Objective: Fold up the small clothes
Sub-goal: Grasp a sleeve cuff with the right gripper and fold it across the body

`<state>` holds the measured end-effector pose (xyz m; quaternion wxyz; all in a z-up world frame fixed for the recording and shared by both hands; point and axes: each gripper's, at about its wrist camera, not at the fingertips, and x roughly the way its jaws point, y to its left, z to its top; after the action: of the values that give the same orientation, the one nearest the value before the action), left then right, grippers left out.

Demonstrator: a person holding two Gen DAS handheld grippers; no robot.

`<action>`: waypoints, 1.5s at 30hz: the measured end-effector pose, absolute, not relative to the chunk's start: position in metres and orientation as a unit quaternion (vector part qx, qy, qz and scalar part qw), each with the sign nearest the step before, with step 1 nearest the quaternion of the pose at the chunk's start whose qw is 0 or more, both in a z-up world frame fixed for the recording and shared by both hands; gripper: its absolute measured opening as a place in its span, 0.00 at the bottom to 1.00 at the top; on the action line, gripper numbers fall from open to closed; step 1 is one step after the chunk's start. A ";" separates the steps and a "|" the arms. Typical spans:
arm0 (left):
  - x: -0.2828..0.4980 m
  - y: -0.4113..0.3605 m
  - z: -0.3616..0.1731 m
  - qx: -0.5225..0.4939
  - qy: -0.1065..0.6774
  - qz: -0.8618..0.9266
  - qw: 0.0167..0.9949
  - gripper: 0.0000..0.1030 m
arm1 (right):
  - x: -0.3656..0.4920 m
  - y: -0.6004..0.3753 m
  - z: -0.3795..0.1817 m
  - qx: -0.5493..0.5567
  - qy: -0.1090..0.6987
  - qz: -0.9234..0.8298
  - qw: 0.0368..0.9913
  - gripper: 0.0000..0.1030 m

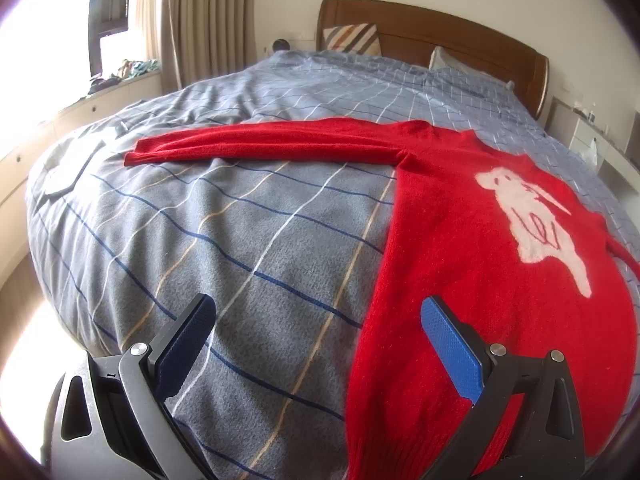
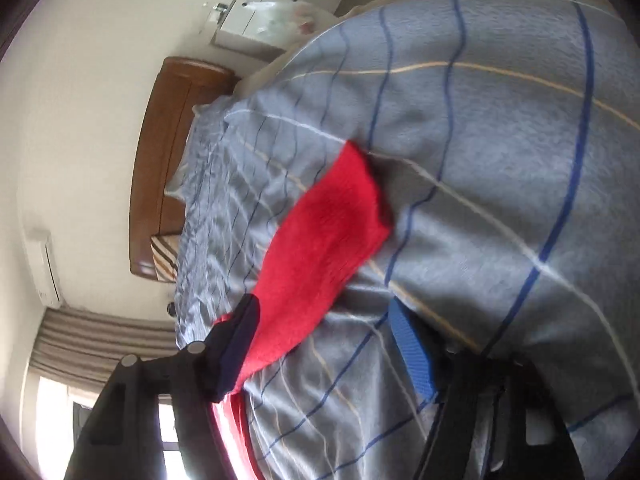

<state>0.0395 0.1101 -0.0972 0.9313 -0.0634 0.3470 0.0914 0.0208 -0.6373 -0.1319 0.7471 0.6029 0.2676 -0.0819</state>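
A red sweater (image 1: pixel 472 264) with a white animal figure lies flat on the bed's grey checked cover (image 1: pixel 240 240). Its left sleeve (image 1: pixel 260 144) stretches straight out to the left. My left gripper (image 1: pixel 316 320) is open over the sweater's lower left hem edge, one blue pad over the red knit, the other over the cover. In the right wrist view, which is rolled sideways, the other sleeve (image 2: pixel 320 240) lies on the cover (image 2: pixel 500 200). My right gripper (image 2: pixel 324 340) is open around that sleeve, holding nothing.
A wooden headboard (image 1: pixel 440 36) with a striped pillow (image 1: pixel 352 38) stands at the bed's far end. Curtains (image 1: pixel 200 12) and a window ledge with drawers (image 1: pixel 80 112) are on the left. A nightstand (image 1: pixel 588 136) is on the right.
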 end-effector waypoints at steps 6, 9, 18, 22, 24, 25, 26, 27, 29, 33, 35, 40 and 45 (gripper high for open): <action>0.044 0.100 -0.102 -0.036 0.354 0.093 0.930 1.00 | 0.043 -0.657 -0.137 0.617 0.247 -0.099 0.740 0.46; 0.045 0.097 -0.103 -0.029 0.357 0.092 0.929 1.00 | 0.061 -0.653 -0.133 0.589 0.264 -0.108 0.756 0.43; 0.043 0.095 -0.100 -0.022 0.348 0.094 0.933 1.00 | 0.092 -0.638 -0.095 0.457 0.307 -0.168 0.818 0.03; 0.043 0.096 -0.098 -0.032 0.345 0.084 0.934 1.00 | 0.120 -0.599 -0.015 0.357 0.287 -0.130 0.879 0.03; 0.042 0.098 -0.097 -0.038 0.344 0.080 0.935 1.00 | 0.140 -0.565 0.034 0.310 0.273 -0.090 0.906 0.03; 0.042 0.099 -0.097 -0.044 0.344 0.079 0.935 1.00 | 0.149 -0.545 0.058 0.289 0.266 -0.065 0.917 0.03; 0.042 0.102 -0.096 -0.051 0.343 0.078 0.935 1.00 | 0.161 -0.522 0.080 0.270 0.261 -0.040 0.926 0.03; 0.042 0.104 -0.095 -0.057 0.342 0.079 0.935 1.00 | 0.174 -0.497 0.101 0.251 0.257 -0.010 0.933 0.03; 0.043 0.110 -0.095 -0.066 0.341 0.086 0.934 1.00 | 0.197 -0.437 0.131 0.211 0.258 0.052 0.941 0.04; 0.046 0.115 -0.095 -0.062 0.337 0.103 0.934 1.00 | 0.240 -0.306 0.144 0.136 0.286 0.160 0.935 0.04; 0.048 0.115 -0.097 -0.058 0.342 0.100 0.933 1.00 | 0.252 -0.251 0.123 0.112 0.309 0.199 0.924 0.06; 0.048 0.117 -0.101 -0.065 0.358 0.093 0.927 1.00 | 0.275 -0.175 0.043 0.161 0.402 0.301 0.850 0.61; 0.052 0.126 -0.103 -0.093 0.363 0.092 0.923 1.00 | 0.271 -0.209 -0.004 0.199 0.440 0.297 0.823 0.61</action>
<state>0.0516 0.1255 -0.1026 0.9226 -0.0926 0.3630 0.0923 0.2714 -0.2085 -0.0040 0.8235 0.1987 0.4404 0.2974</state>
